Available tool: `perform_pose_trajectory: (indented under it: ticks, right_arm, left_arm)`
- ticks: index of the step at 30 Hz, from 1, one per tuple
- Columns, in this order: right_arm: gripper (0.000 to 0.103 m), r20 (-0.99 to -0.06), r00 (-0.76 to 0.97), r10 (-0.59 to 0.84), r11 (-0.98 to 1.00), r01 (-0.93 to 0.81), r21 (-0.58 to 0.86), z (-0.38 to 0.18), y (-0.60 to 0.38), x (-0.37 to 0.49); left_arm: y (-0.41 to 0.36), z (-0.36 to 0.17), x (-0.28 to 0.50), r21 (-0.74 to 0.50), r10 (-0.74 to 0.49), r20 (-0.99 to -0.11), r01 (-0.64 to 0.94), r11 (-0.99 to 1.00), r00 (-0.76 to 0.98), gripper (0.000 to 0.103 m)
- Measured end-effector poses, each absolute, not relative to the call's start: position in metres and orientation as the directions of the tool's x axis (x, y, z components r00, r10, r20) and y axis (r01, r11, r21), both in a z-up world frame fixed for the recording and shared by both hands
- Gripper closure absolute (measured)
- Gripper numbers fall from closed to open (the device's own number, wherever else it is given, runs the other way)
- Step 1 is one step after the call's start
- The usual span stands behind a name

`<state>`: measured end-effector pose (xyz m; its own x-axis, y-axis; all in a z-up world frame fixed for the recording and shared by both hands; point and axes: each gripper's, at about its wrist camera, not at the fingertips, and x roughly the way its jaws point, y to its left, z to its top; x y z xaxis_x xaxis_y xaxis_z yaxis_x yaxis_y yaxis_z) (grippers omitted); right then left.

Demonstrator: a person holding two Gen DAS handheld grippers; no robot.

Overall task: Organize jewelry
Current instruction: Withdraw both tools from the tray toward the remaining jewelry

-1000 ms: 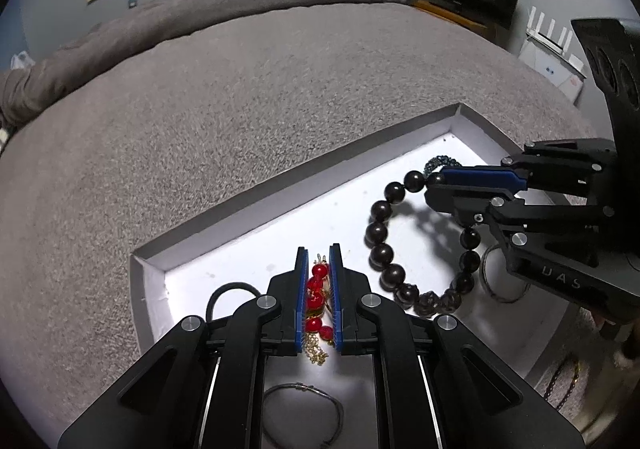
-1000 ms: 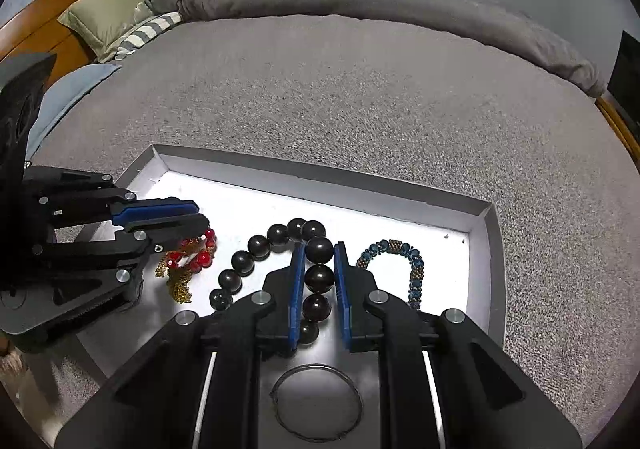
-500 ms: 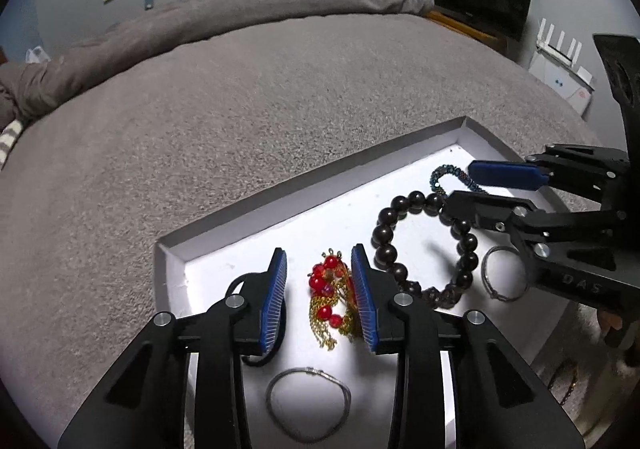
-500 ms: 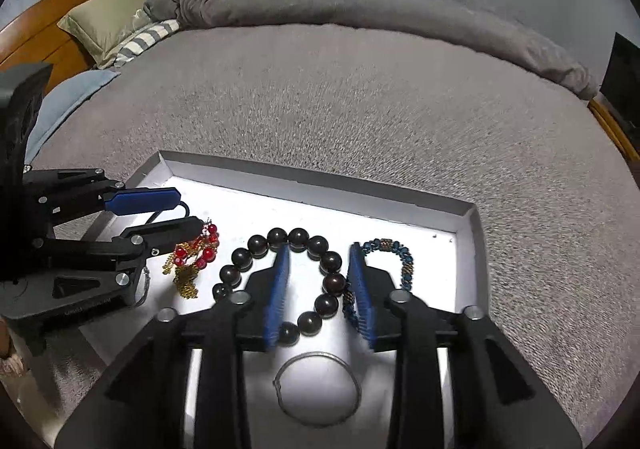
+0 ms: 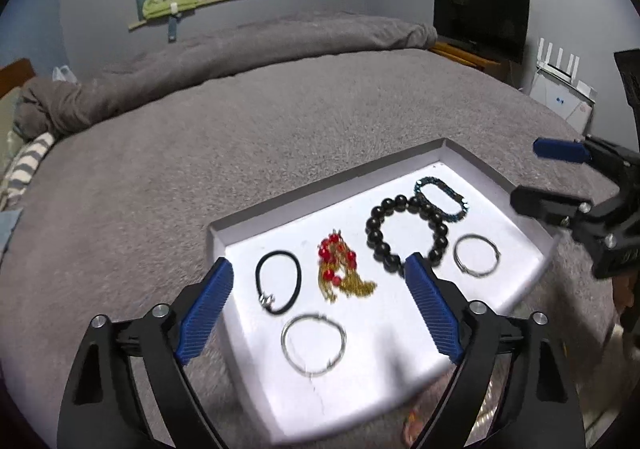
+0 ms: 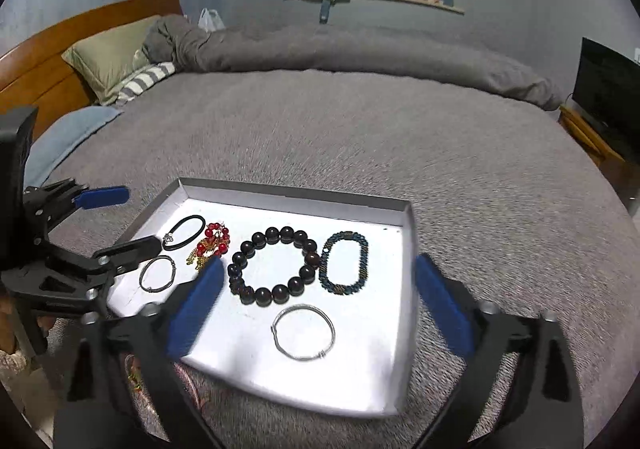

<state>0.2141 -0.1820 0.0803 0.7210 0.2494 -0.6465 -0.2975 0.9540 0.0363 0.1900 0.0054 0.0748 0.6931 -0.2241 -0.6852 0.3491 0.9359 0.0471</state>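
Where both had gripped, left gripper (image 5: 318, 305) spread, right gripper (image 6: 316, 301) spread; bracelets released

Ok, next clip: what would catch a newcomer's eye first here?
The white tray on the grey bed, with jewelry laid out in it. The big dark bead bracelet sits mid-tray, the teal beaded bracelet touching its right side and the red-and-gold piece to its left. Both the left claw and the right claw hang wide open over the tray, holding nothing.
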Motion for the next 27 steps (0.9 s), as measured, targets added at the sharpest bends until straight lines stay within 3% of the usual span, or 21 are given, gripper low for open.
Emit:
perform_pose_trajectory:
  ticks: [22, 27]
  right_arm:
    - [0.005, -0.564, 0.811, 0.157, 0.982, -0.188, 0.002, 0.062, -0.234, 0.132]
    - [0.005, -0.616, 0.769, 0.174, 0.977, -0.215, 0.008, 0.038, -0.238, 0.116]
  left_arm:
    - [0.02, 0.061, 0.094, 0.077, -0.2, -0.684, 0.342, 0.937, 0.702, 0.006]
    - [0.014, 0.041, 0.083, 0.082, -0.186, -0.711, 0.342, 0.936, 0.679, 0.006]
